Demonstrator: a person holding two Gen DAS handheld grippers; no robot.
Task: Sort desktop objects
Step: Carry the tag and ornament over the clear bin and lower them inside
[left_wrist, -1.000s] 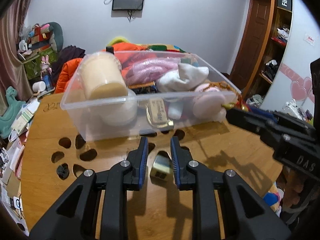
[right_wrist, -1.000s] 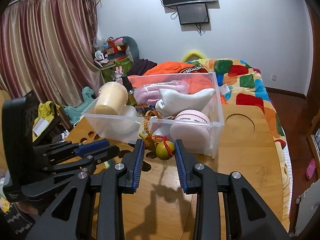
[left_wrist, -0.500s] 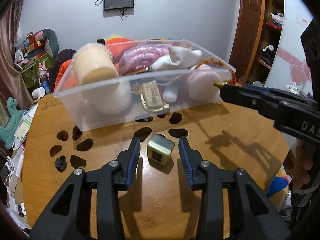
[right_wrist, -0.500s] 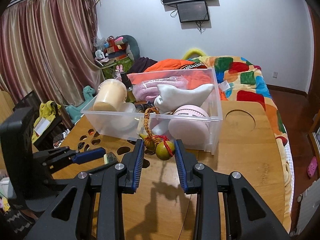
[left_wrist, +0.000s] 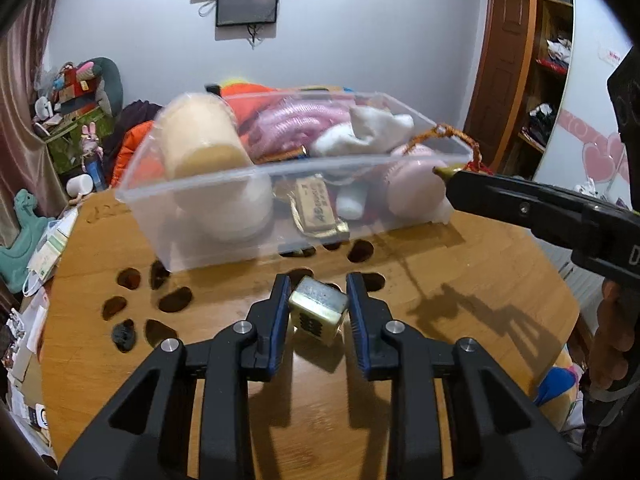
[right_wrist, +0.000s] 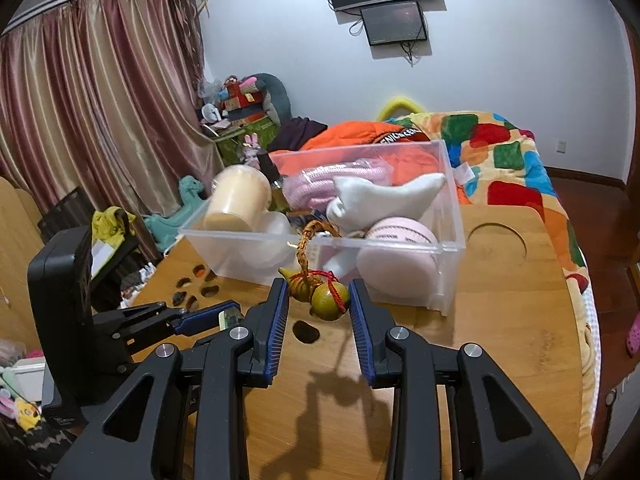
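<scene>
Both claws are in view over the round wooden table [left_wrist: 460, 264], and the clear plastic bin [left_wrist: 208, 200] standing on it serves as the landmark.

Left gripper [left_wrist: 318, 308] sits on the near side of the bin, a little way back from its front wall. Its blue-padded fingers [left_wrist: 278, 320] bracket a small greenish cube [left_wrist: 318, 310] with dark markings on its near face. The left pad looks pressed against the cube's side; the right pad is just beside it, and whether it touches cannot be told, so the grip is not certain. The cube is tilted, one corner toward the camera, and whether it rests on the wood cannot be told. Dark cut-out holes in the tabletop lie between the cube and the bin's front wall.

Right gripper [right_wrist: 318, 300] is clamped on a small yellow-green gourd charm [right_wrist: 320, 294], bound with red string, with a braided orange cord looping up from it. The charm is held off the table, just in front of the bin's long side wall, the cord's loop rising level with the rim.

Inside the bin lie a cream cylindrical cup [right_wrist: 240, 204] on its side at the left end, a pink coiled rope [right_wrist: 332, 178] toward the back, a white sock [right_wrist: 380, 200] in the middle and a round pink case [right_wrist: 400, 248] at the right front corner. Beyond the bin is a bed with a patchwork blanket [right_wrist: 504, 160].
</scene>
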